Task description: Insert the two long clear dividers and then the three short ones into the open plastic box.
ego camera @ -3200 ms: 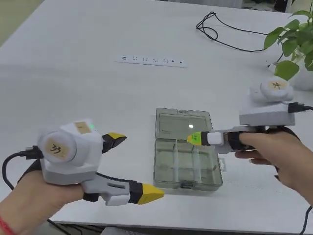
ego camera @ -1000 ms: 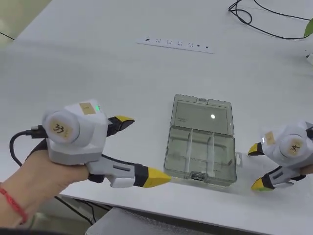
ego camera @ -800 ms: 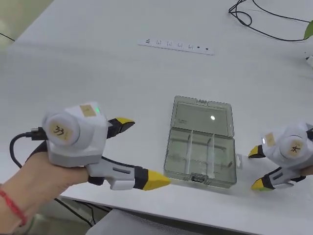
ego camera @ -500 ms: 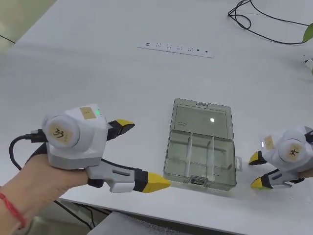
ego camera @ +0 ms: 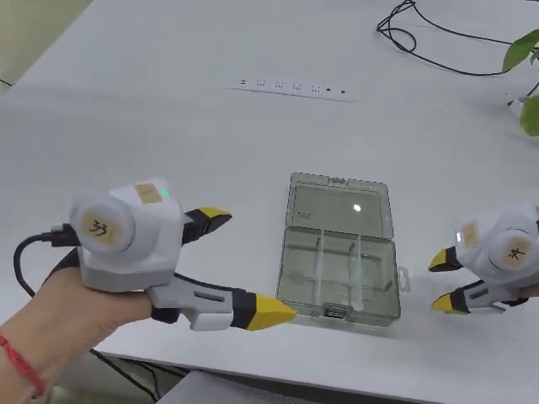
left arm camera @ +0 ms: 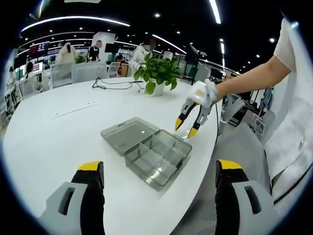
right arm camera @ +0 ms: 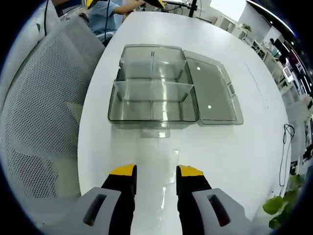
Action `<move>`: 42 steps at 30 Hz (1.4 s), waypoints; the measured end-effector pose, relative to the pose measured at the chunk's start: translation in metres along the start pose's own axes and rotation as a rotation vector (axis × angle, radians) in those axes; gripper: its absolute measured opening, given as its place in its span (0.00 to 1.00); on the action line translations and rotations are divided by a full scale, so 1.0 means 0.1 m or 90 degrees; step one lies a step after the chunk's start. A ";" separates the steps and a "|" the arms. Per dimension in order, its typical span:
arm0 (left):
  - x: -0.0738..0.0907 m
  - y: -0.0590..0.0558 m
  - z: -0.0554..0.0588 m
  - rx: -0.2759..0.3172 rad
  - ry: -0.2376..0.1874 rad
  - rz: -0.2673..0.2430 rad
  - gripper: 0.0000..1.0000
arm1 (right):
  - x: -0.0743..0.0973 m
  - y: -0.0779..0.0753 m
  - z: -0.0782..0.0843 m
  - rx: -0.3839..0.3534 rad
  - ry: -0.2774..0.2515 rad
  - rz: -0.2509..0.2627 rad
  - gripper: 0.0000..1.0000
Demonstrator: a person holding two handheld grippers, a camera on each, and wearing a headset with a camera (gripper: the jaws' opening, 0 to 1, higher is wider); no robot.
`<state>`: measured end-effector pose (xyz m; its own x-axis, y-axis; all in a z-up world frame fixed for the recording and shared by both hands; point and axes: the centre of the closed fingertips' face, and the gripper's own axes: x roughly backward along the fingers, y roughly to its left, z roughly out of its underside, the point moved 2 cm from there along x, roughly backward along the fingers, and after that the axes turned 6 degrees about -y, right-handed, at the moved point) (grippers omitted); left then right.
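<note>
The plastic box is clear grey and lies open near the front edge of the counter, with its lid flat behind it. Clear dividers stand upright inside and split it into compartments.

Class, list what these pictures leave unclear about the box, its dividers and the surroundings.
Dividers in the plastic box, head view: clear on clear, so the count is uncertain.
Clear tab beside the box, right gripper view: box part or loose piece, too transparent to tell.
Plant, head view: cut off by the right edge.
Power strip, head view: sockets too small.
</note>
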<state>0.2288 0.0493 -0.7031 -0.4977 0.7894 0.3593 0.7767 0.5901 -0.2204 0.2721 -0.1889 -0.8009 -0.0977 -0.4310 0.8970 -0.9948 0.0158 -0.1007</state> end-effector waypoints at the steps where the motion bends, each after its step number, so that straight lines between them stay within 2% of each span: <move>1: -0.01 -0.01 -0.02 0.000 -0.005 0.003 0.97 | 0.05 0.01 -0.04 0.000 -0.004 0.006 0.33; 9: -0.19 -0.06 -0.24 0.045 -0.035 0.032 0.92 | 0.46 0.06 -0.43 0.017 -0.046 0.063 0.33; 13: -0.29 -0.15 -0.39 0.102 -0.056 0.062 0.85 | 0.61 0.08 -0.62 0.020 -0.066 0.084 0.33; 15: -0.35 -0.17 -0.43 0.116 -0.060 0.067 0.83 | 0.68 0.10 -0.73 0.024 -0.079 0.095 0.33; 20: -0.46 -0.29 -0.48 0.151 -0.058 0.096 0.75 | 0.77 0.18 -0.96 0.032 -0.098 0.112 0.33; 23: -0.52 -0.40 -0.52 0.195 -0.056 0.124 0.70 | 0.83 0.24 -1.09 0.042 -0.105 0.123 0.33; 27: -0.58 -0.49 -0.54 0.232 -0.056 0.145 0.64 | 0.89 0.27 -1.24 0.045 -0.118 0.139 0.33; 30: -0.61 -0.57 -0.56 0.269 -0.057 0.168 0.56 | 0.92 0.30 -1.32 0.044 -0.128 0.143 0.33; 32: -0.63 -0.59 -0.57 0.292 -0.058 0.171 0.51 | 0.94 0.33 -1.38 0.049 -0.134 0.144 0.33; 42: -0.71 -0.78 -0.53 0.341 -0.039 0.206 0.29 | 0.98 0.39 -1.51 0.079 -0.128 0.156 0.33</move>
<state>0.2243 -0.0619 -0.6639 -0.3025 0.9414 0.1493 0.5982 0.3095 -0.7392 0.2193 -0.0939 -0.6523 -0.3139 -0.5971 0.7382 -0.9300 0.0368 -0.3657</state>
